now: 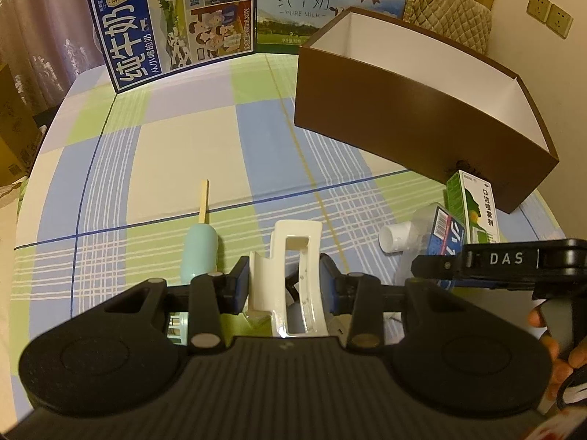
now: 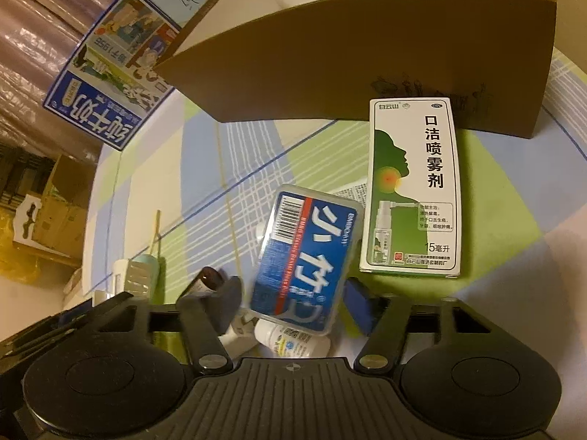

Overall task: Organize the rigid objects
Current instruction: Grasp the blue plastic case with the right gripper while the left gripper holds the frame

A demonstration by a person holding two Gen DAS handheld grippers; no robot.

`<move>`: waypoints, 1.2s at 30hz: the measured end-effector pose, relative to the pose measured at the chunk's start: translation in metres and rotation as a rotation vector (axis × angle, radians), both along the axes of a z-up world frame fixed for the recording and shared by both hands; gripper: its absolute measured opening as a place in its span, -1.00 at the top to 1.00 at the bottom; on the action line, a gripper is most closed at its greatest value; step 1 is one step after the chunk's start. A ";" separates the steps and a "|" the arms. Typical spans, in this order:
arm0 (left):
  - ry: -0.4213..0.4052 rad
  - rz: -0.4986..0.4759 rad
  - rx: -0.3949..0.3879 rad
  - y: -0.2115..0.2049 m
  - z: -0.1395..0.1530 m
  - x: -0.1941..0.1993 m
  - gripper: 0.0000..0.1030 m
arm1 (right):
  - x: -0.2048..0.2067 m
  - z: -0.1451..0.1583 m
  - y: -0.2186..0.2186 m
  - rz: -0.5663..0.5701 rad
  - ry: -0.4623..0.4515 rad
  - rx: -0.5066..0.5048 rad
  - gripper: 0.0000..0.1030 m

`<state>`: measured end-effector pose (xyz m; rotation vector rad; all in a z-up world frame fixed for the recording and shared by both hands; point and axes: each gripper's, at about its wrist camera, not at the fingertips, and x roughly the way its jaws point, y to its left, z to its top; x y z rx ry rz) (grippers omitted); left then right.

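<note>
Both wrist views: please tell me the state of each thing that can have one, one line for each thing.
left gripper: shut on the white clip.
white clip: held, upright between the fingers.
right gripper: shut on the blue case.
blue case: held, tilted.
brown box: open on top, no contents visible.
green spray box: closed, lying flat.
ice-pop toy: lying flat.

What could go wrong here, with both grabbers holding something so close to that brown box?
The left gripper pinches an open, hollow white plastic clip; a thin frame like that might twist or slip out.

The right gripper holds the clear blue-labelled case tilted, so it may slide loose.

The green spray carton stands just before the brown box; a hand carrying something over to the box could knock it flat.
</note>
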<state>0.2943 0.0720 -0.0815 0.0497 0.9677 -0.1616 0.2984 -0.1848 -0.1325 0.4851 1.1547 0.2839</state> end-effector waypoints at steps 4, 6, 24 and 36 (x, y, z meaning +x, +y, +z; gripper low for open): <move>-0.001 0.001 -0.004 0.000 0.002 0.000 0.32 | -0.001 0.004 -0.001 0.023 -0.015 0.006 0.79; -0.007 0.001 -0.004 -0.001 0.004 -0.001 0.32 | -0.001 0.004 0.000 0.037 -0.001 -0.024 0.87; -0.003 0.019 0.003 0.010 0.003 -0.003 0.32 | 0.008 0.006 0.003 -0.094 0.012 0.006 -0.23; 0.010 0.025 0.000 0.023 -0.002 0.012 0.32 | 0.027 -0.005 0.014 -0.172 0.062 -0.028 -0.14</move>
